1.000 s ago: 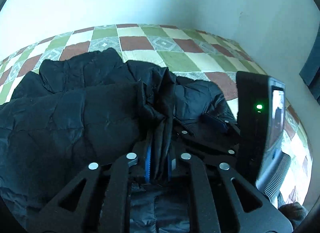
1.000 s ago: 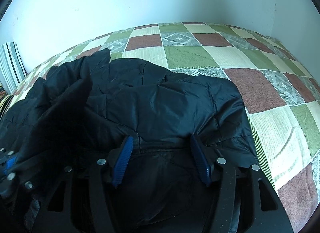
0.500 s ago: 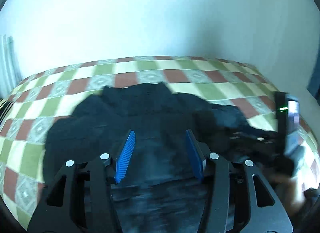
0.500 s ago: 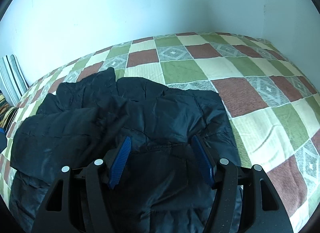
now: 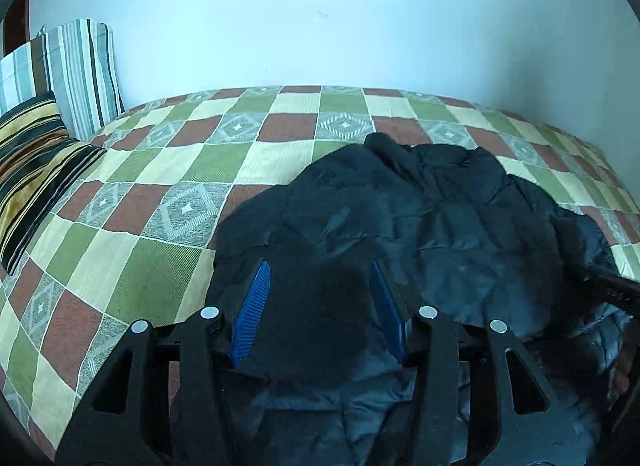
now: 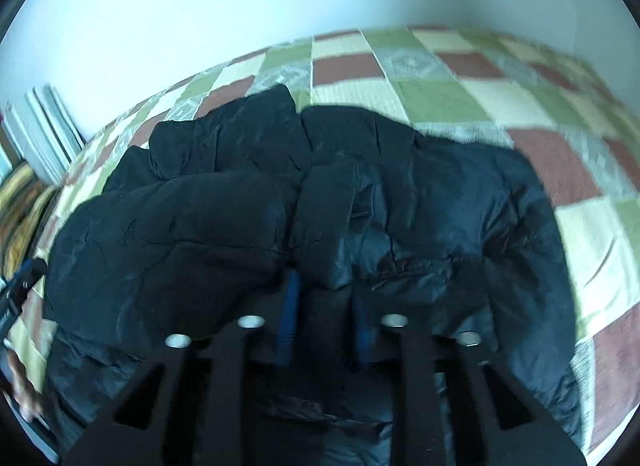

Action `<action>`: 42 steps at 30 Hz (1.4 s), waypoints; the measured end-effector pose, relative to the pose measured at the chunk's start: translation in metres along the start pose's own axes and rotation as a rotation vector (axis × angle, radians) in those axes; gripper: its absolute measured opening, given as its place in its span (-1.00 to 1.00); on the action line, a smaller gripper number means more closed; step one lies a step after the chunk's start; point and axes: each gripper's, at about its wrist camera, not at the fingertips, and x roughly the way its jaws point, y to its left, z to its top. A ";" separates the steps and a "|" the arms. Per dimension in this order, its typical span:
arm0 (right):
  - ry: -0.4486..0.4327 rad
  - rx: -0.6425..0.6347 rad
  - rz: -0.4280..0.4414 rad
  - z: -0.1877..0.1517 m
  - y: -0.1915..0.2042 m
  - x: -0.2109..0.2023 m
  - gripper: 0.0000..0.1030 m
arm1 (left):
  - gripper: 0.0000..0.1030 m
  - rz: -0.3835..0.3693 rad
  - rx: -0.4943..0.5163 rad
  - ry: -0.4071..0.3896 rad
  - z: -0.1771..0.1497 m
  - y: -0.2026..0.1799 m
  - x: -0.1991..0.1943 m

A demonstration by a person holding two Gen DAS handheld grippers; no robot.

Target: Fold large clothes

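Observation:
A large black puffer jacket (image 5: 420,217) lies crumpled on the checked bedspread (image 5: 160,185). In the left wrist view my left gripper (image 5: 320,268) hangs open over the jacket's left edge, its blue pads (image 5: 252,314) apart and pressing on nothing. In the right wrist view the jacket (image 6: 180,225) fills the middle. My right gripper (image 6: 325,286) has its jaws closing, and a raised fold of jacket (image 6: 322,217) is pinched between its pads. The right gripper's black arm shows at the right edge of the left view.
Two striped pillows (image 5: 76,73) (image 5: 36,161) stand at the bed's left end against a pale wall. Bare bedspread (image 6: 440,97) lies beyond and right of the jacket. A person's hand (image 6: 22,390) shows at the left edge.
My left gripper let go of the jacket fold, opened and swung left along the bed. My right gripper closed on a fold of jacket and rose a little.

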 end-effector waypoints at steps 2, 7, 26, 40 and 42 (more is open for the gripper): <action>-0.016 -0.035 -0.069 -0.001 0.000 -0.003 -0.79 | 0.00 -0.003 0.005 0.014 -0.002 -0.002 0.010; 0.045 -0.041 -0.114 -0.004 -0.013 0.015 -0.78 | 0.01 0.013 0.038 0.108 -0.016 -0.013 0.046; -0.074 -0.076 -0.046 0.025 0.030 0.003 -0.08 | 0.04 -0.028 0.089 0.033 0.014 -0.051 0.033; -0.005 -0.108 -0.097 0.012 0.037 0.031 -0.01 | 0.10 0.024 0.128 0.123 -0.006 -0.064 0.068; -0.032 -0.105 -0.086 0.008 0.039 0.012 0.00 | 0.10 0.025 0.112 0.087 -0.007 -0.059 0.049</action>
